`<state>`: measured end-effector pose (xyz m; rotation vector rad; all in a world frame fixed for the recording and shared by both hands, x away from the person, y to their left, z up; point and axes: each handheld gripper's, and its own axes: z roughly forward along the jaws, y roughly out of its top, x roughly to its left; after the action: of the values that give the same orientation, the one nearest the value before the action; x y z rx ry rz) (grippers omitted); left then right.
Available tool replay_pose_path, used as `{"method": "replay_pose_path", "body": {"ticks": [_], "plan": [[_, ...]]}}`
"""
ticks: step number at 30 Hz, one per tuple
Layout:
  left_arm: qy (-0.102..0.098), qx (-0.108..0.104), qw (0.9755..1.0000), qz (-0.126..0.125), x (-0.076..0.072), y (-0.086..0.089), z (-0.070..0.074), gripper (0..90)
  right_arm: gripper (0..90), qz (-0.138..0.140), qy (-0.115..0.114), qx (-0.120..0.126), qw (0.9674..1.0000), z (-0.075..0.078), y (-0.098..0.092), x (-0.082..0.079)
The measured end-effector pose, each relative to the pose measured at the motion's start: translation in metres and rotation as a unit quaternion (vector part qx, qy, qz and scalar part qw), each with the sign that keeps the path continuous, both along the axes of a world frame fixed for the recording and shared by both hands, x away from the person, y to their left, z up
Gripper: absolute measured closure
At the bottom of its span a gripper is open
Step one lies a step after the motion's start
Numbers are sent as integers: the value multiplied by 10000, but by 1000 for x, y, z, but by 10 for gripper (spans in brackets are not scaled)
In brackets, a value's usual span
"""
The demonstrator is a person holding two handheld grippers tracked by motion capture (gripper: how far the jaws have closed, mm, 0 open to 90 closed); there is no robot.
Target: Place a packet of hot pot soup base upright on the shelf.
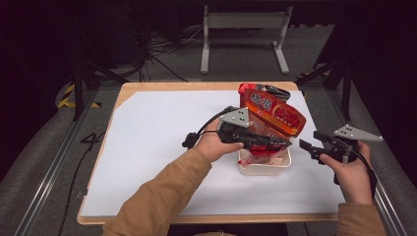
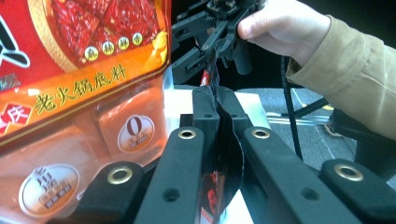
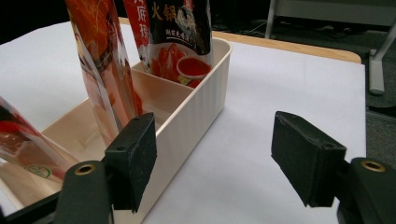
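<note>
Clamping a red pouch's edge over the cream bin, left gripper shut tight; right gripper gaping, empty, beside bin.

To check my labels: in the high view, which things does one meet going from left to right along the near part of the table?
left hand → left gripper → cream bin → right gripper → right hand
</note>
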<state>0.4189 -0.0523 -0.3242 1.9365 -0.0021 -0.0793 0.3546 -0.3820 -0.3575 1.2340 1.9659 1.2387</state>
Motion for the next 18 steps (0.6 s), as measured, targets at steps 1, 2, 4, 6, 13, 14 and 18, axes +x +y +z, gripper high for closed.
{"method": "replay_pose_path", "body": {"ticks": [1, 2, 4, 6, 13, 14, 18], "plan": [[-16, -7, 10000, 6, 0, -1, 0, 890, 313, 3, 6, -3, 10000, 0, 0, 0], [-28, -9, 10000, 20, 1, -2, -1, 890, 313, 10, 5, -3, 10000, 0, 0, 0], [-40, 22, 10000, 86, 3, -4, -4, 889, 313, 9, 11, -13, 10000, -1, 0, 0], [-5, -13, 9999, 113, 4, -4, -7, 890, 313, 6, 19, -5, 10000, -1, 0, 0], [15, -73, 9999, 154, 4, -7, -8, 889, 313, -1, 26, 12, 10000, -1, -1, 1], [-15, -78, 9999, 132, 2, -8, -7, 889, 313, -1, 25, 12, 10000, -1, -1, 1], [-68, -76, 9999, 90, 1, -9, -7, 888, 312, -6, 37, 16, 10000, -2, 0, 1]]}}
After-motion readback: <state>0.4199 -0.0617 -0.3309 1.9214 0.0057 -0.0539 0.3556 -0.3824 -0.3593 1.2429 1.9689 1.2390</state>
